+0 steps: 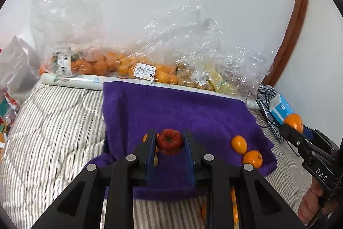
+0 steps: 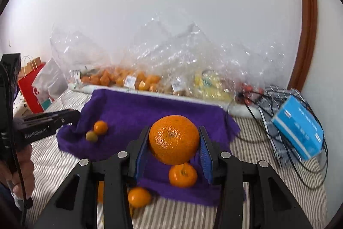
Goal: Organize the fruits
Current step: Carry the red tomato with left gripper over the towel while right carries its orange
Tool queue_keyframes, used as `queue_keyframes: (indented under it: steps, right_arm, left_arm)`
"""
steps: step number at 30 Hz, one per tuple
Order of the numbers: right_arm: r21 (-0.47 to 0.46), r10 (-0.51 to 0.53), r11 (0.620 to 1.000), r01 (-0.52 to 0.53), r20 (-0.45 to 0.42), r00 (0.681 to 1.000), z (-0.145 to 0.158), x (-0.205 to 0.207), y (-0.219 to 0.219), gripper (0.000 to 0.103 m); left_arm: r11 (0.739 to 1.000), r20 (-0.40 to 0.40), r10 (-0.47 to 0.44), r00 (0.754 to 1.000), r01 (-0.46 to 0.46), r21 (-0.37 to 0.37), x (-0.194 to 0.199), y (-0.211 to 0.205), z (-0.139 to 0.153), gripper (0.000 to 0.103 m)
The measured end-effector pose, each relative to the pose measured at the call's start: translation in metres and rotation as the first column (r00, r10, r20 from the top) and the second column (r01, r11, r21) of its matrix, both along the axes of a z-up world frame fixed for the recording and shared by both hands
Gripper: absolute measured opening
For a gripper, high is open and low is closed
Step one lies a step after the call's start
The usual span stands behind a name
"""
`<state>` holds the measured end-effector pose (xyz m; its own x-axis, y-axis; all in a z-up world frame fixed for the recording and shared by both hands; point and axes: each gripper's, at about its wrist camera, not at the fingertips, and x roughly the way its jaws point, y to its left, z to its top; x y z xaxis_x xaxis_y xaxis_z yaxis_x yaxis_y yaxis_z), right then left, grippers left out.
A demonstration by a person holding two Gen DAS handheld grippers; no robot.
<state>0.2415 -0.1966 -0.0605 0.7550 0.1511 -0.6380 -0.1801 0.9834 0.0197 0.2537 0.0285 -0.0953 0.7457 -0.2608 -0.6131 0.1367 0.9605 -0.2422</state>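
Both my tongs lifted over the bed, each clamped on one fruit.

The striped bed (image 1: 53, 121) carries the purple towel (image 1: 171, 108), with clear fruit bags (image 1: 150, 53) lining the wall behind it. My right tongs (image 2: 174, 141) tilt downward above the towel's near edge, clamped on one big orange (image 2: 174, 140); my left tongs (image 1: 169, 142) tilt likewise, clamped on one small red fruit (image 1: 169, 141). Two loose oranges (image 1: 238, 144) lie touching at the towel's right corner; striped bedding lies open on the left.

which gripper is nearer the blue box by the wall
Right. The right gripper, holding an orange, sits just in front of the blue box; the left gripper is over the purple towel.
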Motion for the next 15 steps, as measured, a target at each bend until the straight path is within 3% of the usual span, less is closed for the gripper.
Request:
queue_keyframes:
  steps: [5, 11, 15]
  right_arm:
    - [0.028, 0.002, 1.000, -0.002, -0.007, 1.000, -0.009, 0.018, 0.003, 0.043]
    - [0.046, -0.006, 0.999, 0.010, -0.075, 0.997, -0.041, 0.031, -0.002, 0.043]
    - [0.023, -0.036, 0.999, 0.038, -0.090, 0.995, -0.051, 0.036, -0.013, 0.043]
  left_arm:
    - [1.000, -0.020, -0.010, 1.000, 0.010, -0.014, 0.008, 0.000, -0.016, 0.024]
    - [0.998, -0.072, -0.024, 0.997, 0.020, -0.053, 0.013, 0.005, -0.035, 0.024]
    - [0.996, -0.084, -0.029, 0.996, 0.022, -0.081, 0.014, 0.007, -0.040, 0.024]
